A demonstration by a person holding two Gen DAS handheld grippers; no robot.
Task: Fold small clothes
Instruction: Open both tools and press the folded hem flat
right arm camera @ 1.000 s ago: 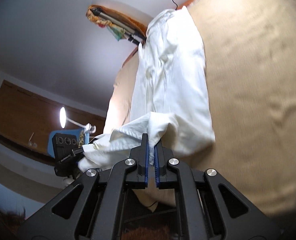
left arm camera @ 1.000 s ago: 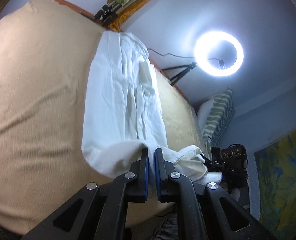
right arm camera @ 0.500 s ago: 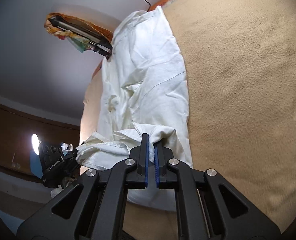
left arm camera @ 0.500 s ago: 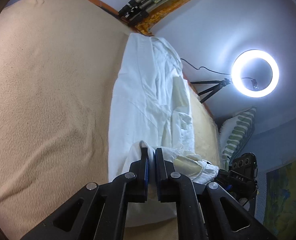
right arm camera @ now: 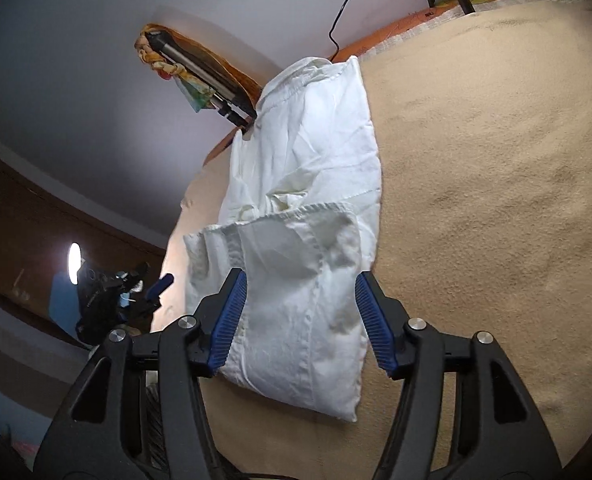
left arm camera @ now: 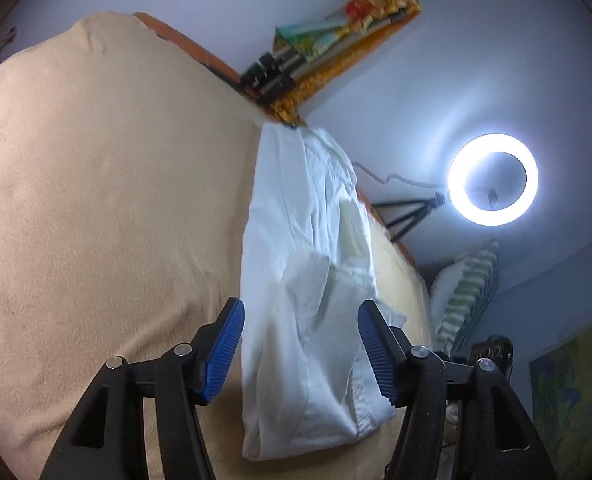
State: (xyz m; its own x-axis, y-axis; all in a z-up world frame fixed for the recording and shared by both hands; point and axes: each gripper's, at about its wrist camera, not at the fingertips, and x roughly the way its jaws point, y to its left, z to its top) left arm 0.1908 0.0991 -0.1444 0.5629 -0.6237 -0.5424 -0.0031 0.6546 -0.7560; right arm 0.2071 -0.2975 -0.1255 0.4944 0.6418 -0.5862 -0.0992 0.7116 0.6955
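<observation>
A white garment point(left arm camera: 307, 280) lies in a long strip on the tan blanket point(left arm camera: 108, 200), its near end folded back over itself. My left gripper point(left arm camera: 300, 334) hovers over that near end, its jaws opening, blue pads clear of the cloth on both sides. In the right wrist view the same white garment point(right arm camera: 311, 208) shows its folded flap lying flat. My right gripper point(right arm camera: 299, 308) also has its jaws opening, straddling the fold without pressing it. The other gripper point(right arm camera: 112, 300) shows at the garment's far side.
The tan blanket point(right arm camera: 495, 200) covers the bed, edged in orange point(right arm camera: 415, 20). A ring light point(left arm camera: 492, 179) on a tripod glows beyond the far edge. A striped pillow point(left arm camera: 467, 292) and rolled items point(left arm camera: 296, 64) sit by the wall.
Both grippers carried the garment's near end forward over the rest, then let it go. Their jaws went from shut on the cloth to spread apart, and the flap now lies flat.
</observation>
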